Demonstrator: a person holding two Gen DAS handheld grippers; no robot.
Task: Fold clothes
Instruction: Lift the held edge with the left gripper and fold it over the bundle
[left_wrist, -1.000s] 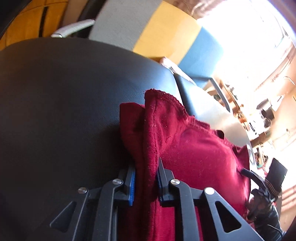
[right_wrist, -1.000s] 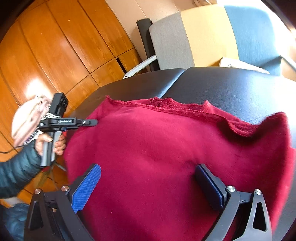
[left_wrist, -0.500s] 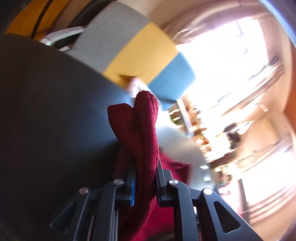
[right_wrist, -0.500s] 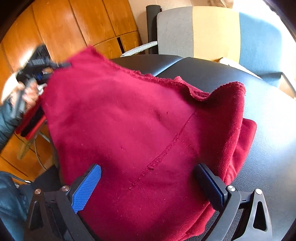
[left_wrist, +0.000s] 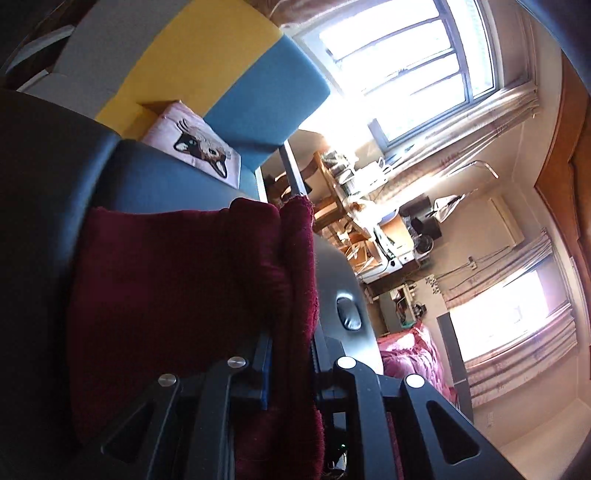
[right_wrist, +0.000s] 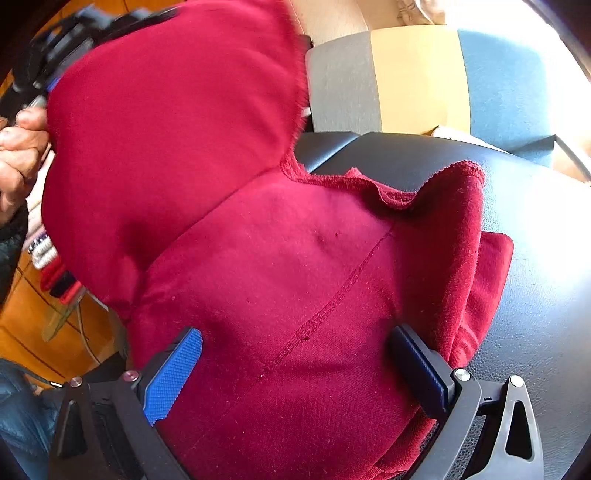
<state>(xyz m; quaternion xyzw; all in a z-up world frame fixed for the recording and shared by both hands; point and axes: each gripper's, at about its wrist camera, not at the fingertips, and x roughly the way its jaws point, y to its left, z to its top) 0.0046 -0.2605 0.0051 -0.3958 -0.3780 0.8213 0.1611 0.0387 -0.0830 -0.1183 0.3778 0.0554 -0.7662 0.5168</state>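
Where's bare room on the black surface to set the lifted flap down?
Bare black surface right of the red cloth, and behind it toward the striped chair. Crowded between the right gripper fingers; the left gripper clamps the flap.

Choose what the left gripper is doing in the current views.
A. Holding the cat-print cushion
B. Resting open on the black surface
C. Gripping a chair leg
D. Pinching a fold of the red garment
D: the left gripper is shut on a raised fold of the red garment.
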